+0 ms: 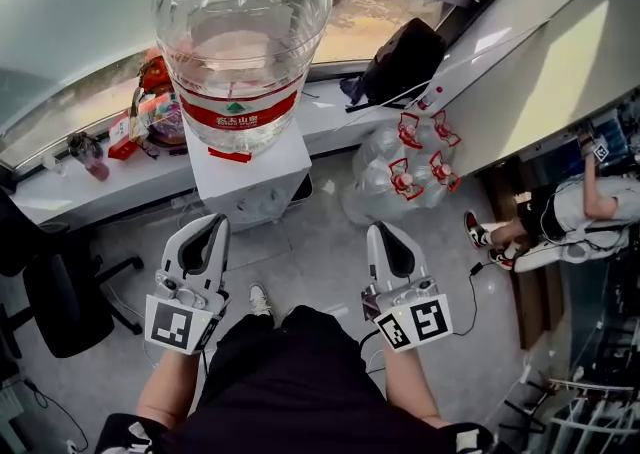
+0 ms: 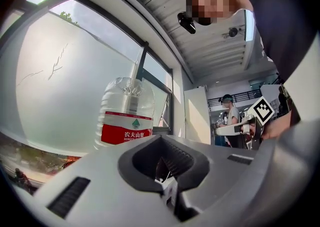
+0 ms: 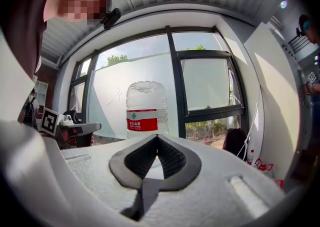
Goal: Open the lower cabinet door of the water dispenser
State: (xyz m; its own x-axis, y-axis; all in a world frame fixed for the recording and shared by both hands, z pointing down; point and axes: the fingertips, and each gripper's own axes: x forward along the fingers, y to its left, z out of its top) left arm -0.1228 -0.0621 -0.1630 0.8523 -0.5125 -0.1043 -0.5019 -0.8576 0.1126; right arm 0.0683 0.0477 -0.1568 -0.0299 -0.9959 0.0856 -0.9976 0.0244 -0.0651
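Left gripper (image 1: 214, 225) and right gripper (image 1: 381, 234) level, side by side, apart | each gripper's jaws pressed together, nothing between | white box-shaped water dispenser (image 1: 262, 164) just ahead, clear red-labelled bottle (image 1: 240, 32) on top, lower door barely visible | grey floor (image 1: 330, 252); pale window ledge (image 1: 60, 197) behind.

My head camera looks steeply down, the water bottle (image 1: 242, 42) upper centre; both gripper cameras face it from low, nearby.

2 hand-held grippers (image 1: 217, 222) (image 1: 381, 231), level (jaws together)
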